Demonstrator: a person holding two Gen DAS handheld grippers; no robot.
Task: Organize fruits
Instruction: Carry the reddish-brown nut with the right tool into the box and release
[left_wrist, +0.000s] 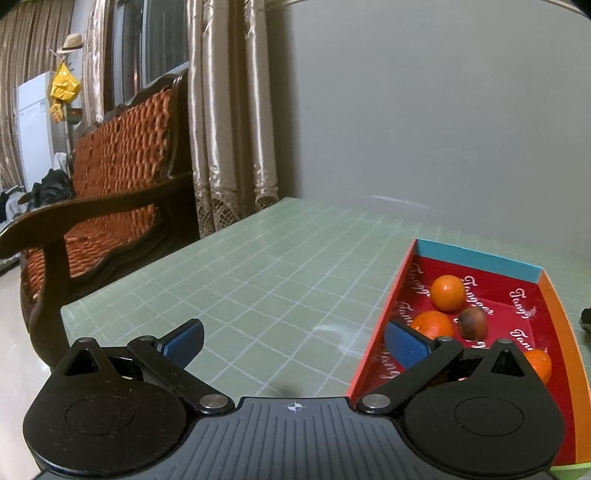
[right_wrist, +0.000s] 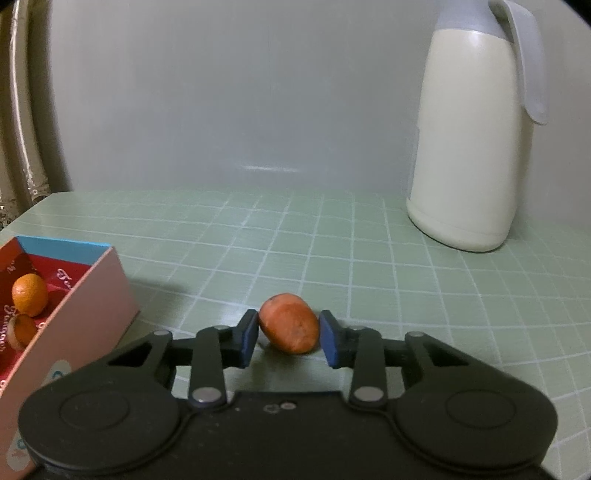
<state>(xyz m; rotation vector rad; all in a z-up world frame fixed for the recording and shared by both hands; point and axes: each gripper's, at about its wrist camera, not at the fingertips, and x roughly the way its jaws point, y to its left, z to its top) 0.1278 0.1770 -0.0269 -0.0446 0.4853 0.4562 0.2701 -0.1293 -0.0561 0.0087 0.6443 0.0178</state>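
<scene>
The right gripper (right_wrist: 288, 338) points forward and downward at the table, its two blue pads (right_wrist: 249, 338) drawn in narrow on either side of a reddish-orange fruit (right_wrist: 289, 324) that sits on the green grid-patterned table cover (right_wrist: 332, 236). The left pad touches the fruit's side; the right pad stands just beside it, and whether it presses cannot be told. The fruit rests on the cover, not lifted. To the left of this gripper stands a cardboard box (right_wrist: 92, 295), pink outside and red inside, with a blue far wall; two orange fruits show in it. Far right at the back a cream thermos jug (right_wrist: 469, 147) with a grey lid and handle stands against the wall. The left gripper (left_wrist: 293, 341) is also tilted downward, its jaws wide apart and empty, the right blue pad over the near corner of the same box (left_wrist: 388, 310). Inside lie a round tangerine (left_wrist: 448, 293), a second orange fruit (left_wrist: 434, 325) partly behind the pad, a brownish dark fruit (left_wrist: 472, 323) and another orange one (left_wrist: 539, 365) at the near right. White script on the red lining reads roughly "Tangger". Beyond the table's left edge stand a wooden bench (left_wrist: 110, 177) with orange cushions and beige curtains (left_wrist: 229, 110).
</scene>
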